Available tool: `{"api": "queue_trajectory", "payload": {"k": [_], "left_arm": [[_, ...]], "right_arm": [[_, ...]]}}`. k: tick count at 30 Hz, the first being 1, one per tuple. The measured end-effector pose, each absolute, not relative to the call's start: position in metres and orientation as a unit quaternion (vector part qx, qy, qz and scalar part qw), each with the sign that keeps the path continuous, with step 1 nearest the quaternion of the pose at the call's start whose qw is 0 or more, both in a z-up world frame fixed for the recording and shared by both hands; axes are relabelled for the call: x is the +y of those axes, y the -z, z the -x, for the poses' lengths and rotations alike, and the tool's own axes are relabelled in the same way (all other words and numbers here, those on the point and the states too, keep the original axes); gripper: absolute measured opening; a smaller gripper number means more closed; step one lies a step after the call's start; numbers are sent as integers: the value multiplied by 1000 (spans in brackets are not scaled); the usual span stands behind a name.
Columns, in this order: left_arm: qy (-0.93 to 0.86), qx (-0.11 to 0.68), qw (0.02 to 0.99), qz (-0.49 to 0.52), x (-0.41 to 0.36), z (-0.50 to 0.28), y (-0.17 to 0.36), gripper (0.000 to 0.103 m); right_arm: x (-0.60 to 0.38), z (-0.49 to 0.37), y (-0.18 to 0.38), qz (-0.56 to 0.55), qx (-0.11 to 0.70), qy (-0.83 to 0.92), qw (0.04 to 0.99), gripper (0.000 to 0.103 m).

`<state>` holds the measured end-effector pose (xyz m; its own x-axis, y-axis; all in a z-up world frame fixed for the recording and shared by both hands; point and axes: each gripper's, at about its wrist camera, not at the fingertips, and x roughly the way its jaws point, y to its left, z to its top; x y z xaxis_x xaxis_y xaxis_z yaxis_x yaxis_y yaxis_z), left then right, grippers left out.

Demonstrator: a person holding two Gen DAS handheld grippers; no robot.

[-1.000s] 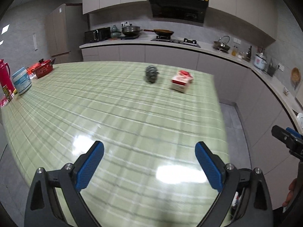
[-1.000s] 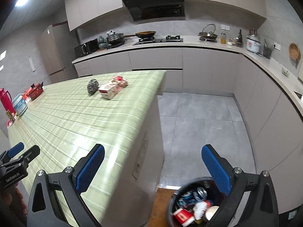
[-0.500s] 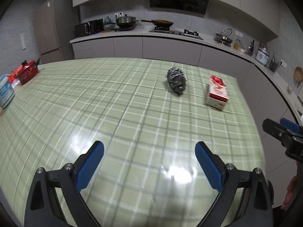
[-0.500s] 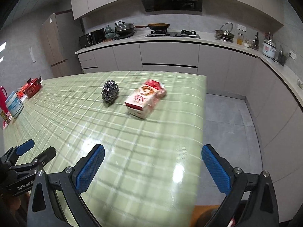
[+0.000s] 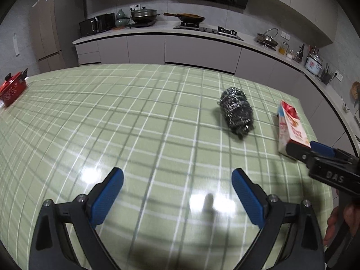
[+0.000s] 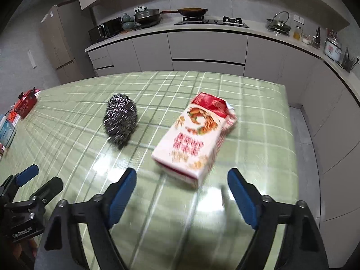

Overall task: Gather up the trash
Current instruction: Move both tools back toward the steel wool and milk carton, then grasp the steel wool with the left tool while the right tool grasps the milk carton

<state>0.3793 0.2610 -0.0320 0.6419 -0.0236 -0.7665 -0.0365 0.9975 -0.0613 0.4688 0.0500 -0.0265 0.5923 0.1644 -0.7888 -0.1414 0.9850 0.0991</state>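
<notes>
A red-and-white carton (image 6: 198, 135) lies flat on its broad side on the green checked table (image 6: 258, 135), its red top end crumpled open and pointing away toward the far edge. Just beside it, apart and not touching, a grey steel-wool scrubber (image 6: 120, 119) rests on its side, an oval bundle of shiny wire coils

Bare green cloth (image 6: 67, 135) lies open ahead; only scourer (image 6: 120, 121) and carton (image 6: 193, 139) (just apart) interrupt it.
</notes>
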Motion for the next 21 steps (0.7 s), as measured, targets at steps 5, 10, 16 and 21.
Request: {"api": "queue_trajectory", "payload": {"k": [5, 10, 16, 21], "left_arm": [[17, 425, 904, 37, 248, -397, 34, 97], [41, 422, 905, 35, 223, -414, 33, 97], [55, 428, 901, 38, 204, -440, 38, 97], [59, 432, 899, 43, 199, -455, 39, 96]], "right_arm": [[39, -486, 29, -14, 443, -77, 893, 68], [12, -496, 29, -31, 441, -58, 895, 68], [1, -510, 29, -36, 436, -61, 897, 68], [7, -522, 28, -31, 436, -67, 897, 68]]}}
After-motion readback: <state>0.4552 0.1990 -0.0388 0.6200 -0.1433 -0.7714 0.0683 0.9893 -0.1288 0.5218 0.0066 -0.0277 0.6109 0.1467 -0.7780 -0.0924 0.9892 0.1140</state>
